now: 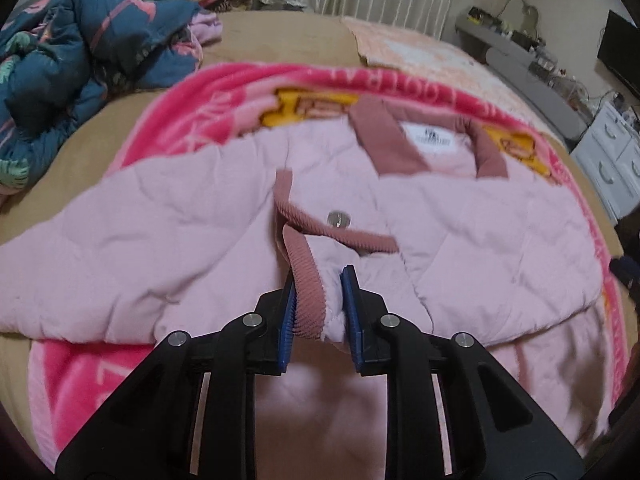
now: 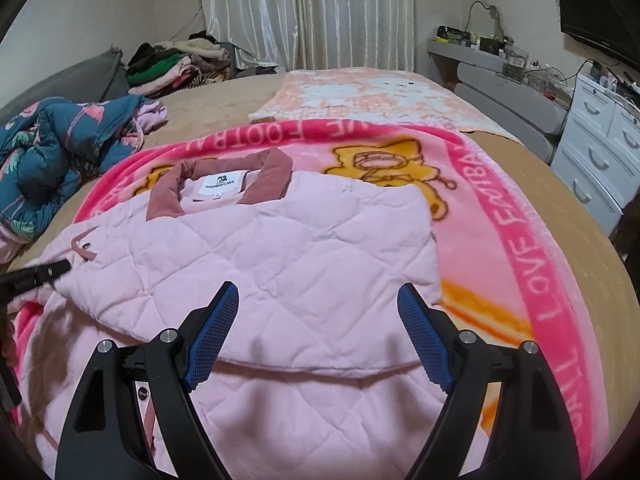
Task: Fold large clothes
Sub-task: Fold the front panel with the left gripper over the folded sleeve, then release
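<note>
- My left hand-held gripper (image 1: 319, 280) is clamped on the ribbed dusty-rose cuff (image 1: 310, 300) of the pink quilted jacket (image 1: 160, 240); the cuff and a bit of pink sleeve sit pinched between the 2 blue pads.
- My right hand-held gripper (image 2: 318, 300) hangs over the jacket (image 2: 280, 240) with its jaws spread wide and nothing between them; whether the tips touch the fabric I cannot tell.
- The jacket lies on a bright pink blanket (image 2: 500, 220) with lettering and a yellow cartoon figure, spread on the bed (image 2: 580, 208).
- I see its rose collar (image 2: 268, 176) at the far end, with a white label (image 2: 221, 181) inside the neck.
- A metal snap (image 1: 338, 218) shows on the rose trim just beyond the left gripper.
- In the right wrist view, the tip of the left gripper (image 2: 52, 270) enters from the left edge, beside that trim.
- A crumpled blue patterned quilt (image 2: 52, 152) lies to the left on the bed, well apart from the jacket.
- A heap of clothes (image 2: 176, 64) sits at the far end, by the curtain (image 2: 304, 12).
- White drawers (image 2: 600, 152) stand to the right of the bed.
</note>
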The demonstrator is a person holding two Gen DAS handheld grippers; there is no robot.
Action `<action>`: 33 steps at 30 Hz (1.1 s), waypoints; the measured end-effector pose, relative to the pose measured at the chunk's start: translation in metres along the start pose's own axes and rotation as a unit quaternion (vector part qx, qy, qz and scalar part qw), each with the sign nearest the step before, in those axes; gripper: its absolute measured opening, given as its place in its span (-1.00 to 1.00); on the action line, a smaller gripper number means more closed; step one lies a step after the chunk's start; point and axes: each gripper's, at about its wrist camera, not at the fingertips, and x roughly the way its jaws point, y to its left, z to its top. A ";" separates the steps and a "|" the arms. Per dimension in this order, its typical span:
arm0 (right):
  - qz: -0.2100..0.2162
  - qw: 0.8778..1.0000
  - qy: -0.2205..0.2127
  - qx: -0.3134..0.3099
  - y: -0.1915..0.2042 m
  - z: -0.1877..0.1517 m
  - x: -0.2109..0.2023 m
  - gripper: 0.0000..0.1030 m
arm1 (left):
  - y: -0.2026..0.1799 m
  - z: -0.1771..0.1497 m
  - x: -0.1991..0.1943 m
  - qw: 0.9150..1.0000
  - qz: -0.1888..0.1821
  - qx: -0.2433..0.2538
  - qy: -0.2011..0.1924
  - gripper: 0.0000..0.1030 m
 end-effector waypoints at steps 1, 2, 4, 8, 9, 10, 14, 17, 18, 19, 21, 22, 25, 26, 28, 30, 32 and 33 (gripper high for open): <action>0.000 1.000 0.003 0.001 0.000 0.001 0.004 0.57 | 0.001 -0.001 0.002 1.000 -0.001 0.000 0.003 -0.73; 0.000 1.000 0.006 0.002 0.002 0.002 0.006 0.57 | 0.002 -0.003 0.004 1.000 -0.003 -0.002 0.006 -0.73; 0.003 1.000 0.012 0.003 0.002 0.004 0.012 0.57 | 0.006 -0.007 0.009 1.000 -0.005 -0.003 0.012 -0.73; 0.000 1.000 0.028 0.001 -0.001 0.005 0.025 0.57 | 0.005 -0.015 0.012 1.000 -0.007 -0.002 0.017 -0.73; -0.001 0.999 0.032 0.000 -0.002 0.004 0.028 0.57 | 0.005 -0.016 0.012 1.000 -0.007 -0.001 0.017 -0.73; -0.005 0.999 0.039 -0.001 -0.003 0.003 0.033 0.57 | 0.006 -0.017 0.013 1.000 -0.008 -0.002 0.018 -0.73; -0.026 0.997 0.078 0.009 -0.015 -0.009 0.054 0.57 | 0.007 -0.017 0.015 1.000 -0.011 -0.007 0.020 -0.73; -0.026 0.995 0.089 0.023 -0.025 -0.018 0.066 0.58 | 0.007 -0.017 0.016 1.000 -0.016 -0.009 0.021 -0.73; -0.027 0.995 0.090 0.028 -0.027 -0.019 0.068 0.58 | 0.007 -0.017 0.017 1.000 -0.017 -0.009 0.021 -0.73; -0.027 0.995 0.091 0.027 -0.027 -0.019 0.070 0.58 | 0.006 -0.017 0.017 1.000 -0.018 -0.010 0.021 -0.73; -0.032 0.995 0.093 0.020 -0.026 -0.019 0.071 0.59 | 0.007 -0.017 0.016 1.000 -0.019 -0.012 0.020 -0.73; -0.034 0.995 0.092 0.019 -0.025 -0.018 0.069 0.59 | 0.007 -0.017 0.015 1.000 -0.020 -0.014 0.018 -0.73; -0.028 0.996 0.085 0.024 -0.022 -0.016 0.057 0.61 | 0.007 -0.017 0.008 0.999 -0.026 -0.016 0.014 -0.73; -0.020 0.996 0.079 0.026 -0.021 -0.016 0.051 0.61 | 0.008 -0.017 0.008 0.999 -0.029 -0.018 0.015 -0.73; -0.009 0.997 0.071 0.027 -0.016 -0.016 0.040 0.64 | 0.008 -0.017 0.005 0.999 -0.035 -0.020 0.017 -0.72; 0.000 0.997 0.066 0.028 -0.011 -0.017 0.031 0.69 | 0.009 -0.016 0.002 0.999 -0.034 -0.019 0.017 -0.72; 0.016 0.997 0.063 0.028 -0.005 -0.019 0.021 0.73 | 0.009 -0.016 0.000 0.999 -0.035 -0.018 0.019 -0.66; 0.020 0.998 0.062 0.027 -0.001 -0.019 0.017 0.74 | 0.009 -0.017 -0.001 0.999 -0.037 -0.019 0.021 -0.52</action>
